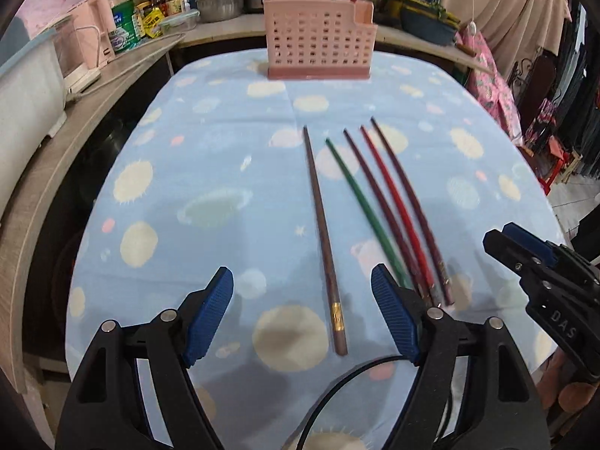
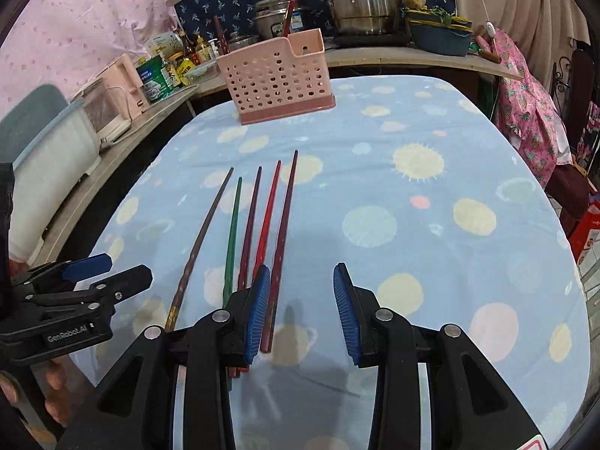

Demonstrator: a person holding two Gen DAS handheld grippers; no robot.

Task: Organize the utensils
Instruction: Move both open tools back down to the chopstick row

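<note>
Five chopsticks (image 1: 375, 210) are laid mid-bench; pink holder (image 1: 318, 39) at far edge. Left hand-held gripper (image 1: 302, 318) and right hand-held gripper (image 2: 302, 315) are held spread, empty.

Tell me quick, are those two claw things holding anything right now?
Left gripper: open, holding nothing, a brown chopstick lying between its fingers.
Right gripper: open, holding nothing, just right of the chopsticks.

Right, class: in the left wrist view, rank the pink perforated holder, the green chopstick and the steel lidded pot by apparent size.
1. Pink perforated plastic holder
2. Green chopstick, longest but thin, and nearer the camera
3. Steel lidded pot, farthest away, so true size unsure
</note>
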